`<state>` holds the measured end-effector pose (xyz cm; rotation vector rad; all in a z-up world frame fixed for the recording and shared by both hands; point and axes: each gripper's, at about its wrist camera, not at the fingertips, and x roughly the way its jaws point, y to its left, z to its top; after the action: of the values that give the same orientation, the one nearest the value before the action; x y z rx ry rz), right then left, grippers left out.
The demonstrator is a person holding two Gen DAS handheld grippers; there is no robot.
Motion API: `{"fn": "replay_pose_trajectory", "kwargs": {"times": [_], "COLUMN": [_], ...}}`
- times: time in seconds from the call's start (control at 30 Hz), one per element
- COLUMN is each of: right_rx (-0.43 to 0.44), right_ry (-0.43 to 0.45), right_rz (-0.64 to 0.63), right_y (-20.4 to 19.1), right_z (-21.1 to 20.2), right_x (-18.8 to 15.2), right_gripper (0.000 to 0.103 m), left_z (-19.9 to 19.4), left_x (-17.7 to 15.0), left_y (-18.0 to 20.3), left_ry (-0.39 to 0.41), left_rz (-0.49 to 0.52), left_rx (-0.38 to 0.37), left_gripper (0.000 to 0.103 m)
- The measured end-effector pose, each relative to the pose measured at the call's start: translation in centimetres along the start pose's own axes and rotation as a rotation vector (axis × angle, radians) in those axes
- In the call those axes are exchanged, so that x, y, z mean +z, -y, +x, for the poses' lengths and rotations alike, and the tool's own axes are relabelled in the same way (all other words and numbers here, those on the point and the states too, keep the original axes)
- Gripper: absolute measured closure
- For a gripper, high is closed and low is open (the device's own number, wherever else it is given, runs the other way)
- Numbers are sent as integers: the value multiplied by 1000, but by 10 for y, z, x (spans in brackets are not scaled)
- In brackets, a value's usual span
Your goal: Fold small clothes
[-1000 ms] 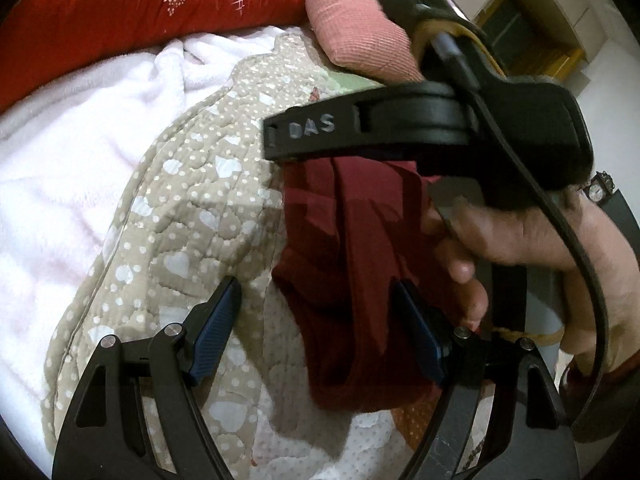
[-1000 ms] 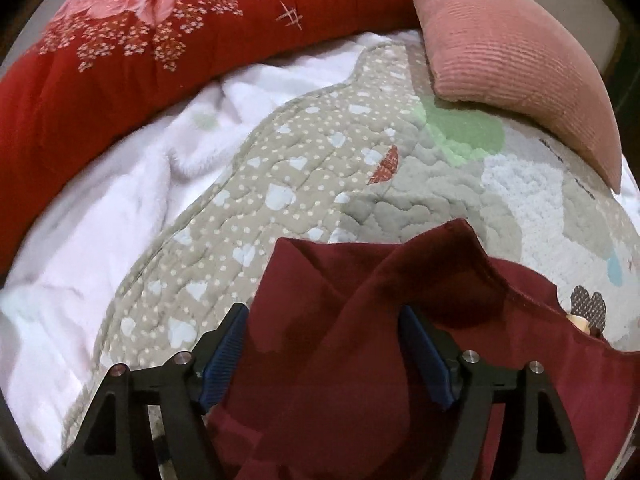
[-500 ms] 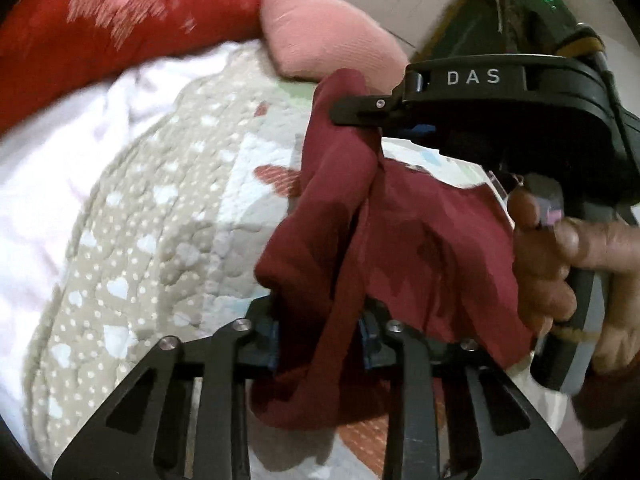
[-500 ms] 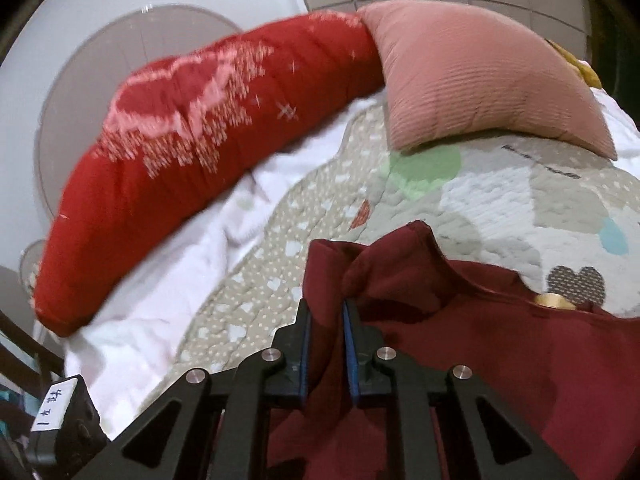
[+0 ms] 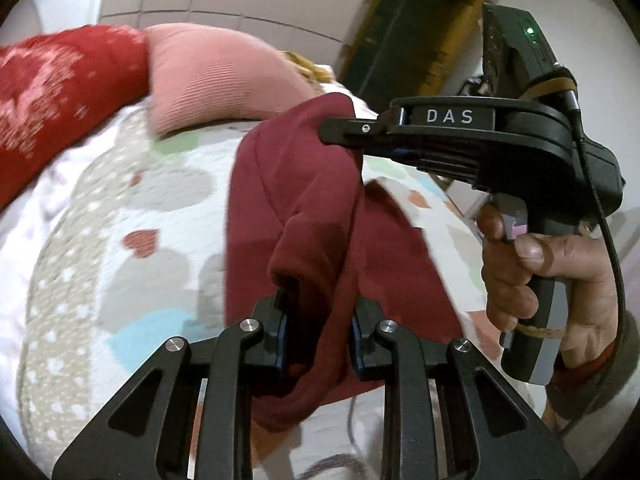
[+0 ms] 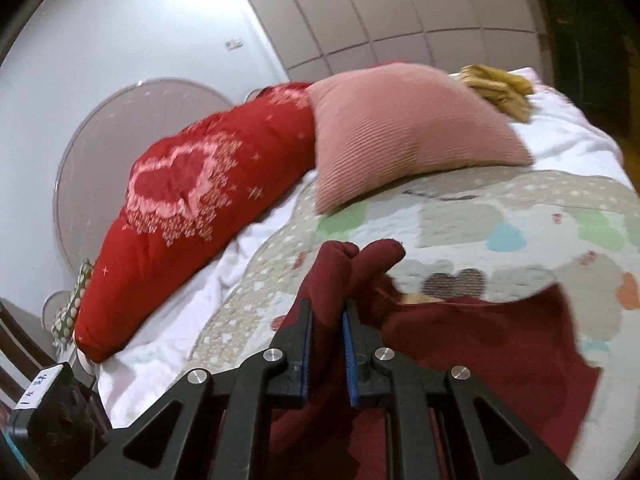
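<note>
A dark red garment (image 5: pixel 296 200) hangs lifted above the patchwork quilt (image 5: pixel 160 208). My left gripper (image 5: pixel 316 320) has a thick fold of it between its blue pads, which press on the cloth while the jaws are still closing. In the left wrist view my right gripper (image 5: pixel 340 134) holds the upper corner, higher and further back, with a hand (image 5: pixel 532 272) on its grip. In the right wrist view my right gripper (image 6: pixel 326 320) is shut on a bunched edge of the garment (image 6: pixel 460 340), whose rest trails low to the right over the quilt.
A pink ribbed cushion (image 6: pixel 400 136) and a rolled red blanket (image 6: pixel 192 216) lie at the far side of the bed. A white fleece blanket (image 6: pixel 168 320) shows on the left, a yellow cloth (image 6: pixel 496 88) behind the cushion. Tiled wall beyond.
Both grippers went from open around the garment to shut on it. Both then rose and lifted it off the quilt, so the wall has come into view.
</note>
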<state>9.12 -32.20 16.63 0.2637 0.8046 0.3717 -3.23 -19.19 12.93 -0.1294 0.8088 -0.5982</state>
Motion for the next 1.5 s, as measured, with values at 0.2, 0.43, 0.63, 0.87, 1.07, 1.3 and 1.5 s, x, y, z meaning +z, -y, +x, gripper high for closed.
{"fn": "replay_pose_trajectory", "kwargs": {"times": [0.2,0.43,0.63,0.87,1.07,1.3,1.5], "right_rx": [-49,-109,-177,-222,-155,-137,-326], "right_ry": [44,38,-16,18,15,-160,-103], "right_rz": [66,179,245,263,137,189,25], "right_y": [55,126,165,168,115,107,107], "right_z": [-49,-65,-41,-63,-98,-53,-53], "right_x": [-13,-42,-65,-74,-85,-117,-114], "right_gripper": [91,91,93,88,54,69,82], "left_z": [31,89,111,62,19,37,67], "left_x": [4,-9,-17,-21,-21,-24,-35], "left_y": [62,103,108,108,66,43,48], "left_ry": [-40,-121,-167,-163,-70,-87,-124], "left_rz": [91,131,105,186,183,141,151], "left_rx": [-37,-27,-9,-76,21,108,116], "left_gripper": [81,81,77,49,49,49,49]}}
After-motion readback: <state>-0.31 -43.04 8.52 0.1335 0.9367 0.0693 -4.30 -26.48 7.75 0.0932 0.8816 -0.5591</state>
